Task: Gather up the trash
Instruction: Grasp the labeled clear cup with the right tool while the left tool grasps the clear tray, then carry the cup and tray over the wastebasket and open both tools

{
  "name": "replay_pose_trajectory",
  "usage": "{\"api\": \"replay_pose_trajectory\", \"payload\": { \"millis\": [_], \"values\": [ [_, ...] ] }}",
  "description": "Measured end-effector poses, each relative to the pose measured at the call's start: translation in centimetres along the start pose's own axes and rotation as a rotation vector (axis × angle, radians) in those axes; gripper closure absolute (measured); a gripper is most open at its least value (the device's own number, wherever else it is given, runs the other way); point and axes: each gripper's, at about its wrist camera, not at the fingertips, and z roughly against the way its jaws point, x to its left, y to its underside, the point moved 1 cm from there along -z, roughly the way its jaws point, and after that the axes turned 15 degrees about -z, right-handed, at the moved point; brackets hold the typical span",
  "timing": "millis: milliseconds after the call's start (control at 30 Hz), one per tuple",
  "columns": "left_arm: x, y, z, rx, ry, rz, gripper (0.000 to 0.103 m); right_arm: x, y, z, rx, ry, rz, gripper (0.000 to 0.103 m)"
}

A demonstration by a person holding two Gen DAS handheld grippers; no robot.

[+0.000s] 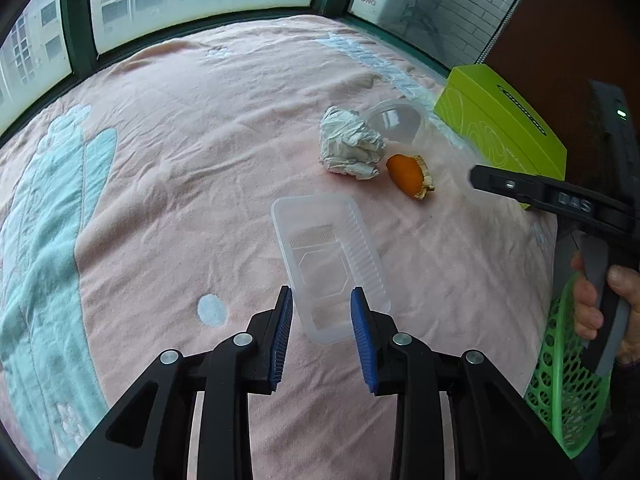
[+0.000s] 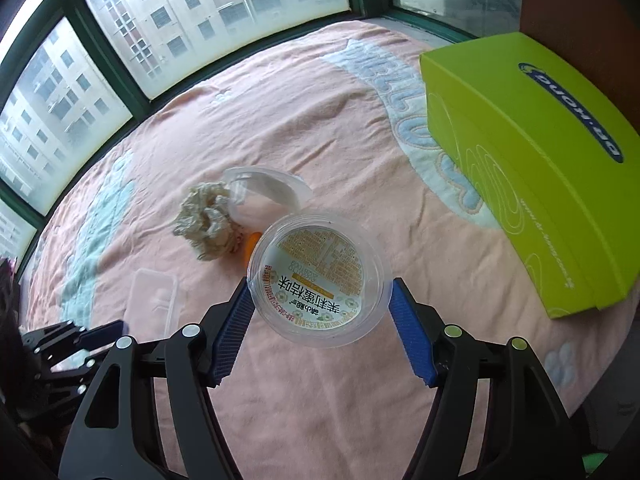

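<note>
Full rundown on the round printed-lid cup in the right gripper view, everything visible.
The round cup is clear thin plastic, sealed with a white-and-yellow film lid printed with Chinese text and fine print. It is tilted so the lid faces the camera. It sits between the blue ribbed pads of the right gripper, which meet its rim on both sides; it appears gripped and lifted over the pink blanket. It hides most of an orange peel behind it.

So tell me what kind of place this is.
Probably a bay-window nook in a flat: a pink blanket spread right up to green-framed windows that look onto apartment blocks. A green box and a green basket stand nearby.
</note>
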Motion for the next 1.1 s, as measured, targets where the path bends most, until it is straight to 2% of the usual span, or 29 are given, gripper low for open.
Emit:
{"api": "replay_pose_trajectory", "payload": {
  "millis": [100, 133, 167, 300, 533, 600, 833, 1000, 1100],
  "values": [
    [0.4, 0.0, -0.1, 0.001, 0.015, 0.025, 0.072, 0.3, 0.7, 1.3, -0.010, -0.011, 0.015, 0.035],
    [0.5, 0.0, -0.1, 0.002, 0.021, 0.034, 0.066, 0.4, 1.0, 1.9, -0.014, -0.014, 0.022, 0.035],
    [0.6, 0.0, -0.2, 0.003, 0.028, 0.048, 0.055, 0.5, 1.2, 2.2, -0.015, -0.018, 0.025, 0.035],
    [0.6, -0.4, 0.1, -0.014, 0.047, 0.079, 0.041, 0.7, 2.0, 3.7, -0.028, -0.044, 0.031, 0.035],
    [0.3, -1.7, -0.9, 0.011, 0.029, 0.105, 0.031, 0.2, 2.9, 5.5, -0.035, -0.059, 0.021, 0.035],
    [0.2, -2.0, -1.3, 0.021, 0.017, 0.110, 0.025, -0.1, 3.1, 6.0, -0.036, -0.061, 0.018, 0.035],
    [-0.2, -2.5, -2.8, 0.061, -0.002, 0.112, 0.025, -0.8, 4.9, 8.6, -0.042, -0.056, 0.026, 0.035],
    [-0.3, -2.4, -3.4, 0.067, 0.015, 0.117, 0.045, -1.6, 7.0, 11.0, -0.044, -0.062, 0.012, 0.035],
    [-0.6, -2.0, -2.9, 0.057, 0.016, 0.115, 0.047, -2.1, 8.6, 12.5, -0.056, -0.057, 0.009, 0.035]
  ]
}}
